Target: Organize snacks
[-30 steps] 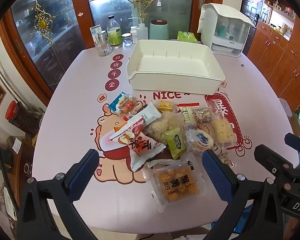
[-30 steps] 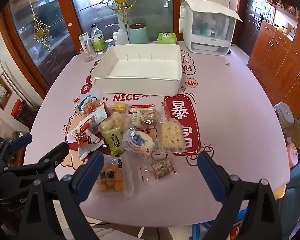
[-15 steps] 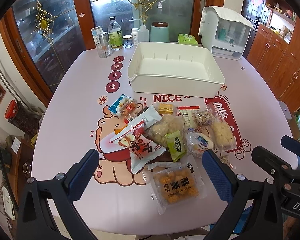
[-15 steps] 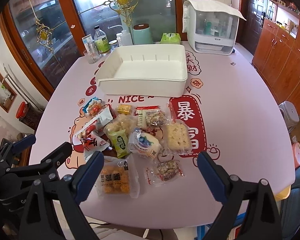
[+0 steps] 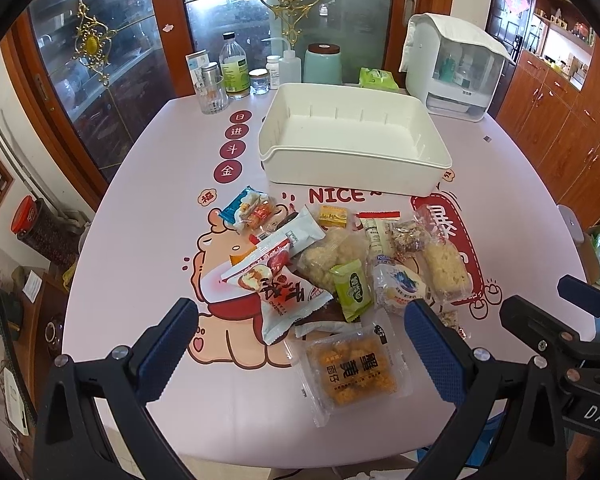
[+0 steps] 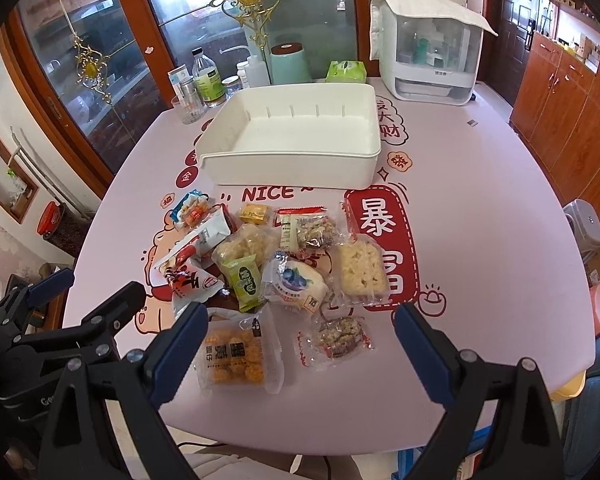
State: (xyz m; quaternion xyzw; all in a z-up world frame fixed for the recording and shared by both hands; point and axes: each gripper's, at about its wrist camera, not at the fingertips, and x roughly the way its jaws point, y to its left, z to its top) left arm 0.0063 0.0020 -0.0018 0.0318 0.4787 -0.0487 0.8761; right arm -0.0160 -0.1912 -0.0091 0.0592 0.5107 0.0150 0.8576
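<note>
Left claw (image 5: 300,348): fingers wide apart, empty, above the table's (image 5: 140,240) near edge; snack pile (image 5: 324,272) just ahead, orange-ball packet (image 5: 352,372) between its tips. Right claw (image 6: 300,344): fingers wide apart, empty; nut bar packet (image 6: 336,338) between its tips. White bin (image 6: 296,140) beyond the pile, nothing inside

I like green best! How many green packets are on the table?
2. One small green snack packet lies in the middle of the snack pile; a larger green pack sits behind the white bin. More could hide under the pile.
</note>
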